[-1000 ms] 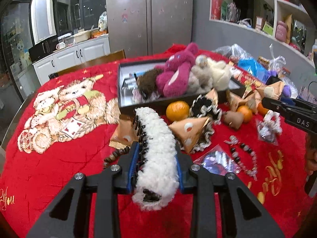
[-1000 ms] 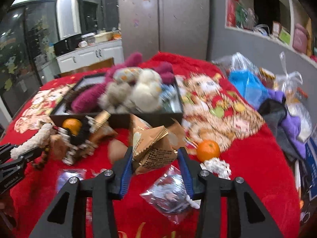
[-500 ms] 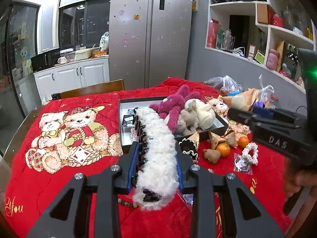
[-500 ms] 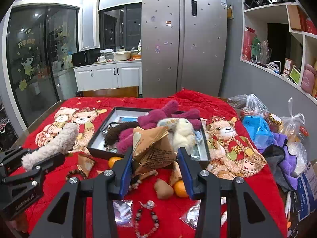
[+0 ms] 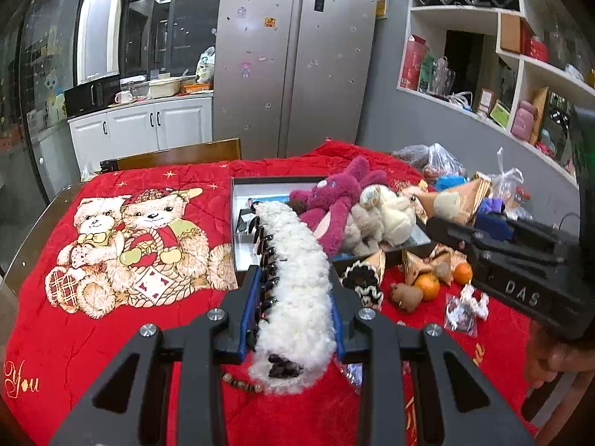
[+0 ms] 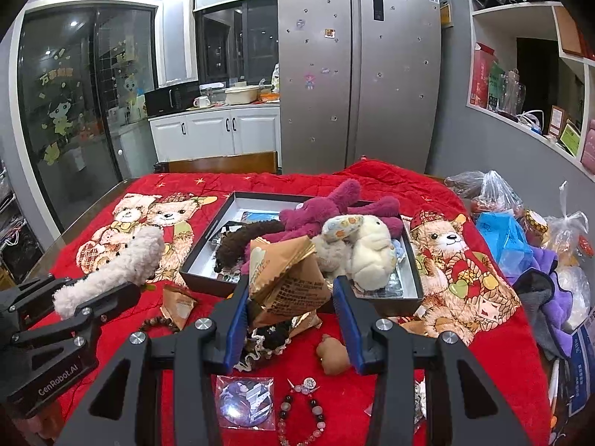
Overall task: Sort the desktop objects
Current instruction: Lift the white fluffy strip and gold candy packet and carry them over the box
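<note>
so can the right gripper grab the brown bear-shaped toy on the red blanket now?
Probably not: right gripper is shut on a gold triangular snack packet; the brown bear-shaped toy lies uncovered below.

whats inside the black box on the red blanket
The black box holds a magenta plush, a cream plush, a brown fuzzy item and some cards. What lies beneath the plush pile is covered.

place: home kitchen-dining room | a steel fridge (image 6: 357,70) is being shown by white cabinets (image 6: 215,133) and a microwave (image 6: 163,98) | wall shelves (image 5: 520,55) are being filled with boxes | a table is being covered by a red blanket (image 6: 372,182)
</note>
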`<control>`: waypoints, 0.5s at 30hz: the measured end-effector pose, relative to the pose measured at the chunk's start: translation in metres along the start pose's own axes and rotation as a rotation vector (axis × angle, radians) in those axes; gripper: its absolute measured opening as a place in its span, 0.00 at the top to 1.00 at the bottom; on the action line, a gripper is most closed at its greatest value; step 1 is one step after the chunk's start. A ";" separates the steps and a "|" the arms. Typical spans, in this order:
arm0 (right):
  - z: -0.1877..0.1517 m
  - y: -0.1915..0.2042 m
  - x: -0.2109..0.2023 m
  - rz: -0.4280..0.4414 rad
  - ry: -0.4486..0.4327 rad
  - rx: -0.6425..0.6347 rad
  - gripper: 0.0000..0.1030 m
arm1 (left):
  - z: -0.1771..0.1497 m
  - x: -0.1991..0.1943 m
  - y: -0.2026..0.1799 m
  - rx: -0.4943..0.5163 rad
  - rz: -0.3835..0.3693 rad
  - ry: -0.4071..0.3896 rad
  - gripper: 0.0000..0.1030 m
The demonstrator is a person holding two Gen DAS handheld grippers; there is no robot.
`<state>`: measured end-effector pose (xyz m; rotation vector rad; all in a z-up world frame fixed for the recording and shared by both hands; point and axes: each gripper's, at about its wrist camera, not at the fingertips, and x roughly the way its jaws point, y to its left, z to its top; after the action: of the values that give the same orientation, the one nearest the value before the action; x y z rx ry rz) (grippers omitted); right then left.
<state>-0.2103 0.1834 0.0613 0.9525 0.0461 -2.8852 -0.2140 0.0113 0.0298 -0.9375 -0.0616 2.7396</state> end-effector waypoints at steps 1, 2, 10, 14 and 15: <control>0.002 -0.001 0.001 -0.001 0.000 0.003 0.57 | 0.004 0.000 0.001 -0.011 0.004 -0.007 0.69; 0.003 -0.001 0.001 -0.001 0.001 0.006 0.57 | 0.008 0.001 0.002 -0.018 0.009 -0.010 0.69; 0.027 -0.002 0.010 0.012 -0.015 0.011 0.57 | 0.051 0.020 -0.004 -0.030 0.037 -0.027 0.69; 0.046 -0.005 0.025 -0.004 -0.018 0.003 0.57 | 0.074 0.038 -0.009 -0.019 0.047 -0.029 0.69; 0.051 -0.008 0.031 -0.004 -0.016 0.006 0.57 | 0.080 0.044 -0.010 -0.013 0.057 -0.028 0.69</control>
<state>-0.2661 0.1851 0.0844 0.9316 0.0385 -2.8976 -0.2942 0.0345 0.0686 -0.9181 -0.0587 2.8082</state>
